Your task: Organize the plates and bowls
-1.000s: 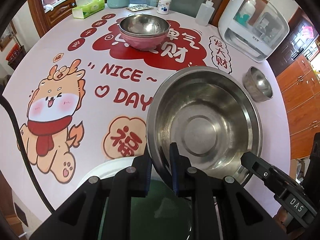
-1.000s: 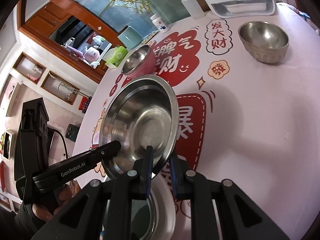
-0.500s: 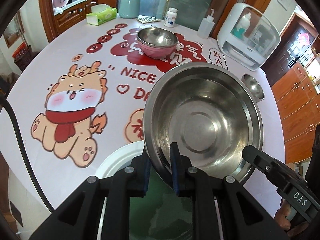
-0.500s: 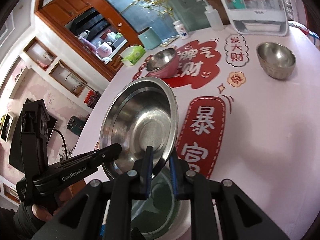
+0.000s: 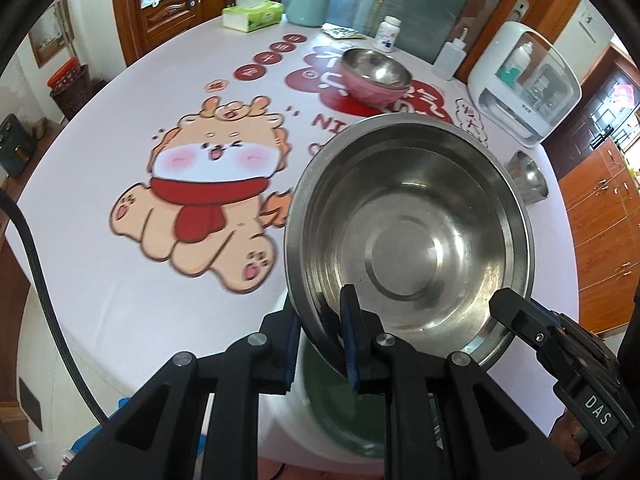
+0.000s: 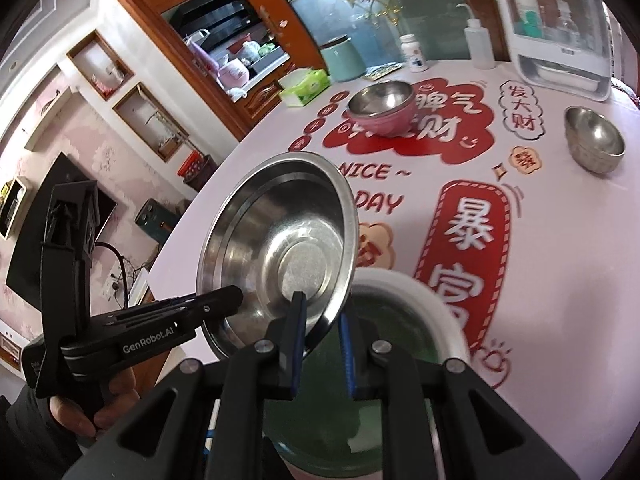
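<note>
The steel basin [image 5: 408, 240] hangs in the air, tilted, its open side facing both cameras, above the near edge of the desk [image 5: 120, 288]. Both grippers hold it by the near rim: the left gripper [image 5: 322, 336] has its fingers clamped on the rim's left part, one pad inside the wall and one outside, and the right gripper [image 6: 322, 340] pinches the rim further round to the right in the same way. Directly beneath the basin sits a white plate [image 6: 432, 300] with a green centre (partly hidden by the fingers), so the basin lies straight ahead of and just above both pairs of fingers, with the plate below them. Neither hand is clearly nearer; the hold looks shared. Farther back on the desk stand a pink bowl [image 5: 374, 90] with a steel bowl nested in it, and a small steel bowl [image 6: 594, 144] well apart to the right. My guess is the basin is bound for one of those stacks
</note>
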`<state>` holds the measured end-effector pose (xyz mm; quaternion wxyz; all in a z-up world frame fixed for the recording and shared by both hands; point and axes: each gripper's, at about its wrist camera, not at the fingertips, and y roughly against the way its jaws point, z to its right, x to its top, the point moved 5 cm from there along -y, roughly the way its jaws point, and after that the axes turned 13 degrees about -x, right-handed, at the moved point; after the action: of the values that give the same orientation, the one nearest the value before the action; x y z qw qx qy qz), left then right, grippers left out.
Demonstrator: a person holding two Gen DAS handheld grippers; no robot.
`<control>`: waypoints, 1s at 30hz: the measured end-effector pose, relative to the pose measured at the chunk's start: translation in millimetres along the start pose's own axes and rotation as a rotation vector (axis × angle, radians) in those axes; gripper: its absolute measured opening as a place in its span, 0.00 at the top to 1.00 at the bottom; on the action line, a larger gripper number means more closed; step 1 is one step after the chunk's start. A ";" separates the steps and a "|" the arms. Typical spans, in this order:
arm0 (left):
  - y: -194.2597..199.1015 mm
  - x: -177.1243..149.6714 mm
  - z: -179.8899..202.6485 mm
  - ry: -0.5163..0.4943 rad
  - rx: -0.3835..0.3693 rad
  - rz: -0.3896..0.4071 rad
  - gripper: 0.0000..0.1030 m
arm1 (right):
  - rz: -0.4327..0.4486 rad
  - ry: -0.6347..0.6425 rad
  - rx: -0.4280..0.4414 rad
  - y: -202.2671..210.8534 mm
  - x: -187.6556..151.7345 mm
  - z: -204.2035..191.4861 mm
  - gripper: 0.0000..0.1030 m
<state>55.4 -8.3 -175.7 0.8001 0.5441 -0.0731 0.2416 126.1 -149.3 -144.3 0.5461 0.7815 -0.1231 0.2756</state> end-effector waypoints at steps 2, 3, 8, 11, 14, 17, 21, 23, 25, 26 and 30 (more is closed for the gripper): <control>5.3 -2.2 -12.1 0.000 0.007 -0.006 0.85 | -0.012 0.004 0.000 -4.7 -3.8 -11.7 0.85; 7.0 -2.6 -16.3 0.000 0.010 -0.007 0.85 | -0.017 0.007 0.001 -7.1 -5.9 -18.2 0.85; 17.6 -7.2 -44.1 0.004 0.027 -0.025 0.85 | -0.041 0.009 0.009 -17.8 -14.2 -45.3 0.85; 22.8 -8.2 -60.5 -0.002 0.036 -0.041 0.84 | -0.056 0.005 0.013 -23.9 -17.9 -58.3 0.85; 26.8 -7.8 -72.7 -0.010 0.041 -0.052 0.84 | -0.068 -0.009 0.015 -30.9 -21.2 -70.6 0.84; 28.8 -5.4 -85.9 -0.025 0.043 -0.069 0.84 | -0.078 -0.028 0.011 -38.5 -24.4 -83.2 0.83; 29.0 -3.5 -100.4 -0.043 0.043 -0.095 0.84 | -0.090 -0.052 0.003 -47.3 -29.6 -97.1 0.82; 27.4 -2.2 -108.6 -0.055 0.040 -0.111 0.84 | -0.095 -0.068 -0.005 -52.9 -32.7 -103.6 0.82; 24.4 -0.4 -116.4 -0.072 0.039 -0.130 0.84 | -0.100 -0.083 -0.015 -58.3 -35.7 -109.3 0.82; 22.6 0.4 -120.3 -0.083 0.037 -0.141 0.84 | -0.097 -0.089 -0.025 -60.6 -36.6 -111.3 0.82; 15.2 3.4 -133.0 -0.122 0.032 -0.179 0.83 | -0.098 -0.142 -0.050 -70.8 -43.8 -118.9 0.82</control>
<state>31.9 117.7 -214.5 0.8037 0.5750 -0.0687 0.1366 90.0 -18.1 -194.8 0.5683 0.7902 -0.1297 0.1893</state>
